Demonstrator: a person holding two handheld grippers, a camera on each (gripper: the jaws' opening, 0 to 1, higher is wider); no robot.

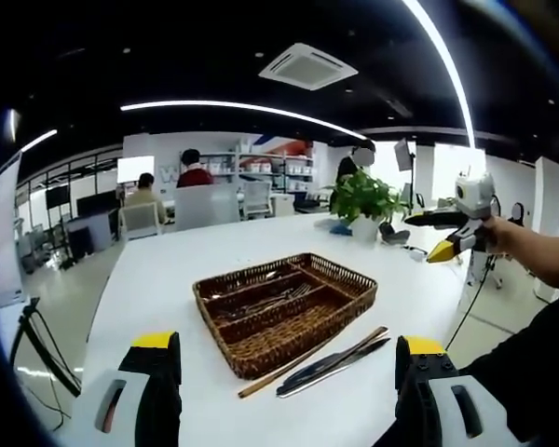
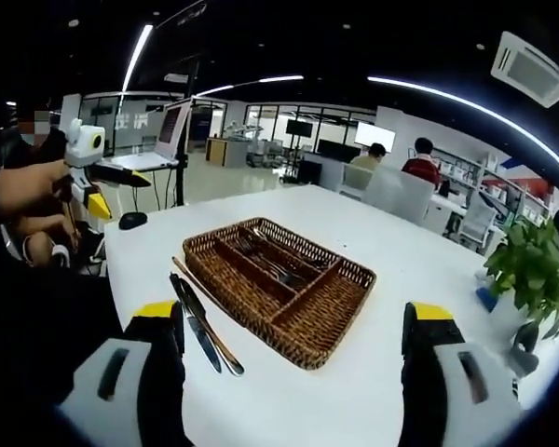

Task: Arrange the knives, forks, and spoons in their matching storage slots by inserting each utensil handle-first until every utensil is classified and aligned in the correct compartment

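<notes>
Left gripper view: white office table (image 1: 168, 270).

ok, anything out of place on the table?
Yes: knives and a chopstick-like stick lie on the table beside the basket, not in its slots. Forks already sit in one compartment.

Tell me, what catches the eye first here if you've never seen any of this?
Probably the brown wicker tray in the middle of the white table, with forks lying in one of its slots. Next to it on the table lie loose knives and a pair of wooden chopsticks. A leafy green plant stands in a white pot at the table's far end.
</notes>
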